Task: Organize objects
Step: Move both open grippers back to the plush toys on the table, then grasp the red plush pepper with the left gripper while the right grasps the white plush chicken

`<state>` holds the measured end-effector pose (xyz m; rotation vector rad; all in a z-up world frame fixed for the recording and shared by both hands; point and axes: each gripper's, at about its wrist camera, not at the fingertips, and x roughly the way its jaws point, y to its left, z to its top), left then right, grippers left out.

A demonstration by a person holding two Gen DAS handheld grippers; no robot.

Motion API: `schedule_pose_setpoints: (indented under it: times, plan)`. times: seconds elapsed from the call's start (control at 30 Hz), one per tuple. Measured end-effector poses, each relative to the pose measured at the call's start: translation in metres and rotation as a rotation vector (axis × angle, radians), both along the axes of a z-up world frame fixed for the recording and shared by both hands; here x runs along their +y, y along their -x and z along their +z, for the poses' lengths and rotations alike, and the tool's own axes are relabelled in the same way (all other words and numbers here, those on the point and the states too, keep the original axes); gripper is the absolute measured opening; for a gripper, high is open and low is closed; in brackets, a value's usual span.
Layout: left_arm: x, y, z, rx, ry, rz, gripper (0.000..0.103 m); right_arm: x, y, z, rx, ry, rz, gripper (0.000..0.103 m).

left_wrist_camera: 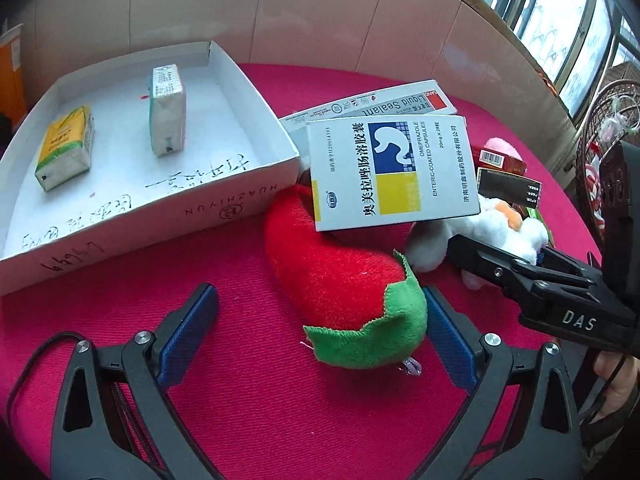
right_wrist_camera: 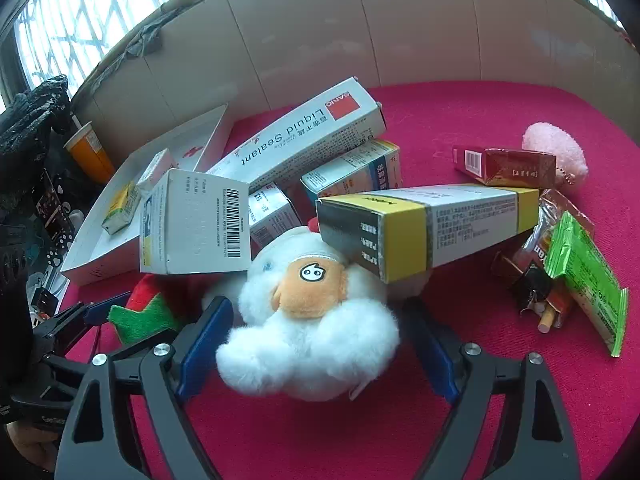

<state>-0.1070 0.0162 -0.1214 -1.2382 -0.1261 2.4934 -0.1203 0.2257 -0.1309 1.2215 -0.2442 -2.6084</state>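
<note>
My left gripper (left_wrist_camera: 320, 320) is open, its jaws on either side of the green end of a red plush chili (left_wrist_camera: 336, 276); the right pad touches it. My right gripper (right_wrist_camera: 316, 344) is open around a white plush sheep (right_wrist_camera: 308, 320) with an orange face; it also shows in the left wrist view (left_wrist_camera: 500, 232). A white cardboard tray (left_wrist_camera: 224, 200) at left holds a yellow packet (left_wrist_camera: 66, 148) and a green-white packet (left_wrist_camera: 168, 110). An omeprazole box (left_wrist_camera: 392, 172) leans on the chili.
A Liquid Sealant box (right_wrist_camera: 304, 136), a yellow-black box (right_wrist_camera: 428, 228), a red cigarette pack (right_wrist_camera: 504, 166), a pink plush (right_wrist_camera: 556, 152), a green packet (right_wrist_camera: 588, 280) and torn wrappers (right_wrist_camera: 536, 276) lie on the red cloth (right_wrist_camera: 440, 420). A beige wall stands behind.
</note>
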Motion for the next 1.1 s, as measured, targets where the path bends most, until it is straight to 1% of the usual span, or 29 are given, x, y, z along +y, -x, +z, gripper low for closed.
schedule_pose_setpoints:
  times: [0.03,0.07,0.1,0.17,0.2,0.23,0.27,0.47,0.67,0.73,0.83,0.93,1.1]
  plan:
    - [-0.002,-0.001,0.000,0.003,-0.005,0.001,0.100,-0.001,0.001,-0.002,-0.006,-0.007,0.002,0.082]
    - [-0.003,-0.002,0.001,0.006,-0.012,0.000,0.097,-0.003,0.000,-0.001,0.005,-0.030,0.004,0.075]
    - [-0.004,-0.003,0.002,0.009,-0.023,-0.007,0.094,-0.004,-0.002,-0.001,0.006,-0.049,0.010,0.059]
    - [-0.002,-0.004,0.002,0.009,-0.034,-0.028,0.074,-0.004,-0.005,-0.002,0.005,-0.056,0.019,0.051]
    - [-0.001,-0.005,0.002,0.011,-0.032,-0.037,0.069,-0.004,-0.008,-0.002,0.008,-0.065,0.019,0.047]
    - [-0.001,-0.006,0.001,0.011,-0.033,-0.046,0.061,-0.002,-0.012,-0.001,0.011,-0.073,0.018,0.046]
    - [-0.001,-0.007,0.001,0.011,-0.035,-0.051,0.060,0.000,-0.014,-0.002,0.014,-0.075,0.016,0.043]
    - [-0.006,-0.013,0.003,0.031,-0.050,-0.065,0.051,0.009,-0.023,-0.001,0.012,-0.044,-0.001,0.042]
    - [-0.010,-0.027,0.011,0.080,-0.043,-0.086,0.049,0.011,-0.032,0.002,0.021,-0.025,-0.005,0.040]
    - [-0.005,-0.031,0.017,0.113,-0.029,-0.093,0.049,0.012,-0.037,0.002,0.025,-0.018,-0.006,0.040]
    - [-0.001,-0.046,0.025,0.186,-0.007,-0.122,0.049,0.015,-0.047,0.007,0.041,-0.006,-0.014,0.039]
    - [0.007,-0.057,0.034,0.255,0.020,-0.151,0.049,0.019,-0.055,0.019,0.081,0.004,-0.028,0.039]
    - [0.009,-0.069,0.044,0.334,0.040,-0.165,0.049,0.022,-0.064,0.039,0.149,0.025,-0.032,0.039]
